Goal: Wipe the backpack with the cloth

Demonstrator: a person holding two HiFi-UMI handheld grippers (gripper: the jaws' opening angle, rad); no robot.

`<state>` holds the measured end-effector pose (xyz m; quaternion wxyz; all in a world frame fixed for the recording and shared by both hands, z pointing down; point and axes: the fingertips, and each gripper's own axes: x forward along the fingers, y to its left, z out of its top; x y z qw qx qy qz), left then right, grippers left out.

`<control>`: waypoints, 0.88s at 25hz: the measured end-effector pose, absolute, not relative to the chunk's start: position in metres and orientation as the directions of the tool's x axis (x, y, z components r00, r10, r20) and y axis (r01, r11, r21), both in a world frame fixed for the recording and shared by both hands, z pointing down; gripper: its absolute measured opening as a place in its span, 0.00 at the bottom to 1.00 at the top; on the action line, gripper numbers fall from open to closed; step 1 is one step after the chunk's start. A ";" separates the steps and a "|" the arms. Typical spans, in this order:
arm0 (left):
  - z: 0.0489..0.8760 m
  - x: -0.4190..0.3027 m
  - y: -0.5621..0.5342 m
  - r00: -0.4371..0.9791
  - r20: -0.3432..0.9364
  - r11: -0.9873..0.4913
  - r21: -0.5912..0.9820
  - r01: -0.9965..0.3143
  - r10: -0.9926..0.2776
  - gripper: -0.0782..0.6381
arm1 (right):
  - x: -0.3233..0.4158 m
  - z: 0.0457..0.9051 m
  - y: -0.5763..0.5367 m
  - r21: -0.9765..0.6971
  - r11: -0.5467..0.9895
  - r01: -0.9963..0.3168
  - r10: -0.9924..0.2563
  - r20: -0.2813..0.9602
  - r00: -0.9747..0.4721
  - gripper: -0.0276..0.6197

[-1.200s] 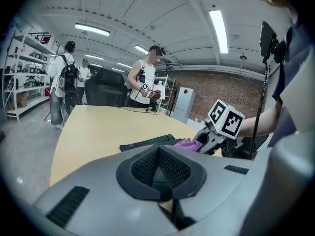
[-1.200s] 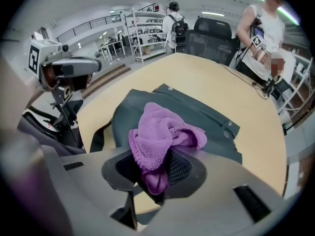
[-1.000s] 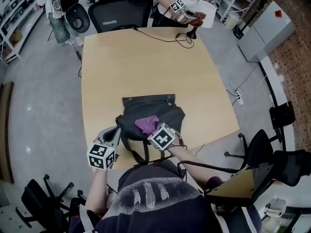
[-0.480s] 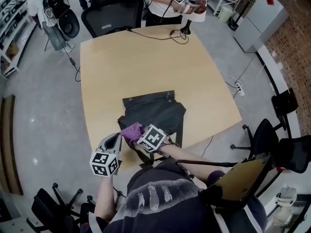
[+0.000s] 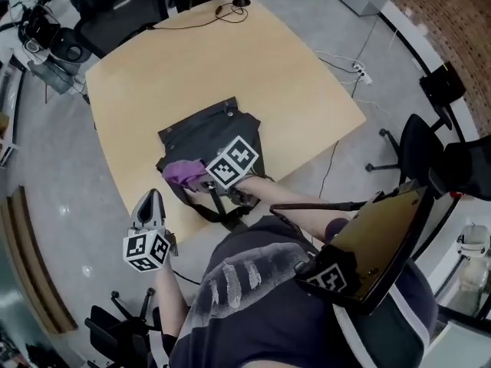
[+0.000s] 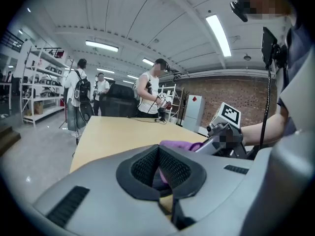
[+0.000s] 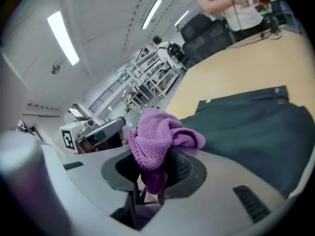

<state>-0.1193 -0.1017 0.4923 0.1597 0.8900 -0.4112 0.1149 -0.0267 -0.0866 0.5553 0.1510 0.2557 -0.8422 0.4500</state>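
Right gripper (image 5: 201, 179) clamping cloth (image 5: 181, 172), slid leftward across backpack (image 5: 207, 129), left gripper (image 5: 150, 202) closed, empty

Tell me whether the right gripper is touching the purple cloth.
Touching. The right gripper view shows the purple cloth pinched between the jaws of the right gripper.

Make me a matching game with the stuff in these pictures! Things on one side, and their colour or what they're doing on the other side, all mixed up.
Things:
1. cloth
2. backpack
3. table
4. left gripper

Colour or state:
A. light wood colour
B. holds nothing
C. purple, pinched by the right gripper
D. dark, lying flat on the table

Right pairs: 1-C, 2-D, 3-A, 4-B
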 end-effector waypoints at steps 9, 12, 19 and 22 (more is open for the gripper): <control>0.455 -0.046 -0.044 0.594 0.230 -0.593 0.083 -0.801 -0.771 0.12 | 0.104 0.492 -0.062 -0.613 0.453 -0.648 -0.572 0.357 -0.738 0.21; 0.441 -0.009 -0.002 0.614 0.224 -0.620 0.052 -0.783 -0.757 0.12 | 0.124 0.477 -0.023 -0.626 0.490 -0.607 -0.560 0.308 -0.769 0.21; 0.435 0.030 0.104 0.603 0.272 -0.612 0.063 -0.788 -0.750 0.12 | 0.150 0.458 0.061 -0.641 0.555 -0.531 -0.499 0.254 -0.828 0.21; 0.435 0.026 0.133 0.584 0.300 -0.599 0.049 -0.799 -0.755 0.12 | 0.149 0.454 0.084 -0.653 0.562 -0.508 -0.487 0.235 -0.841 0.21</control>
